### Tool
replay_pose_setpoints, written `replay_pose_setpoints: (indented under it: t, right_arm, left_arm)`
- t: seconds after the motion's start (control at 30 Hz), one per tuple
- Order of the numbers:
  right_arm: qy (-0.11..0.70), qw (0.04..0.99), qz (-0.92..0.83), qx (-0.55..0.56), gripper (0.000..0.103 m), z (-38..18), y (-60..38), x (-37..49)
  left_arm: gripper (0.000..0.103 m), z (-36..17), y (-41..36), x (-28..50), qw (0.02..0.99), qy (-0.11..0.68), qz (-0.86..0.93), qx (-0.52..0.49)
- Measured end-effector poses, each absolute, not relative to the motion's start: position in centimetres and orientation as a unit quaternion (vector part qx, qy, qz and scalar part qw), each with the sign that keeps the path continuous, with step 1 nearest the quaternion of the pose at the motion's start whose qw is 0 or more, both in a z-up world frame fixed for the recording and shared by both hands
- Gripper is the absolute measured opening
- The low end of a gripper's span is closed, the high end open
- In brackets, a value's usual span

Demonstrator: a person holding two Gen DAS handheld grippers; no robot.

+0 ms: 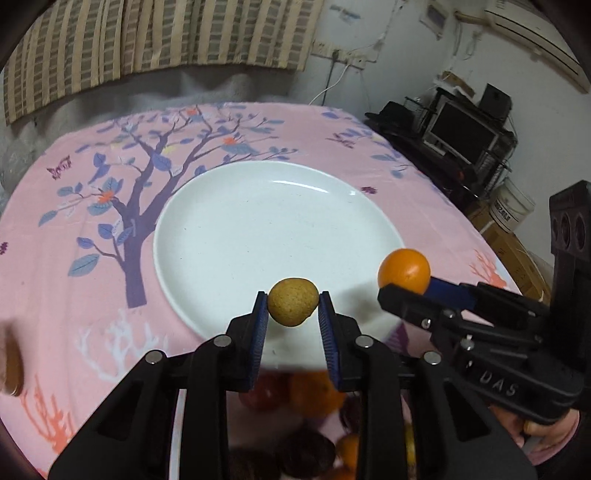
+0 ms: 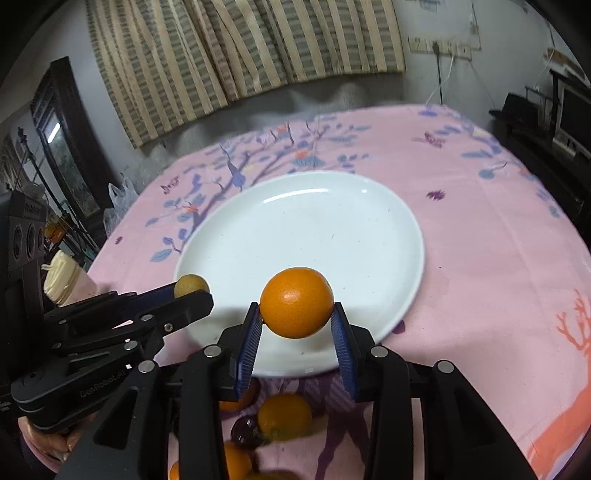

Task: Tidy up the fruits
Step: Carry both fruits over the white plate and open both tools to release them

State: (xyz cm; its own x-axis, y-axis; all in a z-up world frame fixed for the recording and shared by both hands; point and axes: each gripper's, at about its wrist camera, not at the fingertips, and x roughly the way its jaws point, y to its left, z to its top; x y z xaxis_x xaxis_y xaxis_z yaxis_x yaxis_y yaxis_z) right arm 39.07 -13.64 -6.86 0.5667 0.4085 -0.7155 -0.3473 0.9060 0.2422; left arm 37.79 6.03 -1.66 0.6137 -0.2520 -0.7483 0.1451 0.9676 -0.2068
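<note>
My left gripper (image 1: 293, 301) is shut on a small tan round fruit (image 1: 293, 302) and holds it above the near rim of a white plate (image 1: 258, 206). My right gripper (image 2: 296, 314) is shut on an orange (image 2: 296, 302) above the near edge of the same plate (image 2: 332, 229). In the left wrist view the right gripper and its orange (image 1: 404, 270) are at the right of the plate. In the right wrist view the left gripper with the tan fruit (image 2: 191, 286) is at the left. Several oranges (image 2: 283, 415) and dark fruits (image 1: 306, 448) lie on the cloth below the grippers.
The plate rests on a round table with a pink tree-print cloth (image 1: 92, 221). A striped curtain (image 1: 155, 33) hangs behind. A monitor and shelves (image 1: 461, 136) stand at the right. A bottle (image 2: 61, 275) stands at the table's left edge.
</note>
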Motion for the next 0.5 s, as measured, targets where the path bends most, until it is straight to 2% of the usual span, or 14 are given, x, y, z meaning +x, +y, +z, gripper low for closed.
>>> replay_pose_setpoints:
  t: [0.23, 0.27, 0.3, 0.37, 0.4, 0.43, 0.47, 0.5]
  right_arm:
    - [0.468, 0.859, 0.205, 0.033, 0.04, -9.9, -12.5, 41.9]
    - [0.47, 0.859, 0.2, 0.031, 0.041, -10.2, -12.4, 41.8]
    - [0.471, 0.859, 0.198, 0.032, 0.043, -10.2, -12.4, 41.7]
    - [0.468, 0.86, 0.201, 0.046, 0.053, -9.5, -13.1, 41.2]
    - [0.461, 0.861, 0.205, 0.055, 0.057, -8.9, -13.6, 40.7]
    - [0.453, 0.864, 0.209, 0.065, 0.064, -8.3, -14.1, 40.0]
    - [0.433, 0.871, 0.218, 0.079, 0.066, -7.7, -15.0, 38.7]
    - [0.421, 0.875, 0.223, 0.085, 0.066, -7.3, -15.5, 37.7]
  left_arm:
    - [0.029, -4.5, 6.7, 41.1, 0.875, 0.47, -0.098, -0.061]
    - [0.042, -4.5, 6.8, 41.1, 0.876, 0.469, -0.094, -0.062]
    - [0.048, -4.3, 6.9, 40.9, 0.879, 0.465, -0.087, -0.061]
    - [0.068, -3.6, 7.4, 39.9, 0.889, 0.451, -0.062, -0.058]
    - [0.074, -3.0, 7.8, 39.3, 0.892, 0.444, -0.052, -0.062]
    - [0.087, -2.3, 8.4, 38.4, 0.897, 0.434, -0.048, -0.073]
    - [0.094, -1.8, 8.8, 37.6, 0.9, 0.425, -0.051, -0.084]
    - [0.095, -1.2, 9.3, 36.5, 0.903, 0.415, -0.055, -0.095]
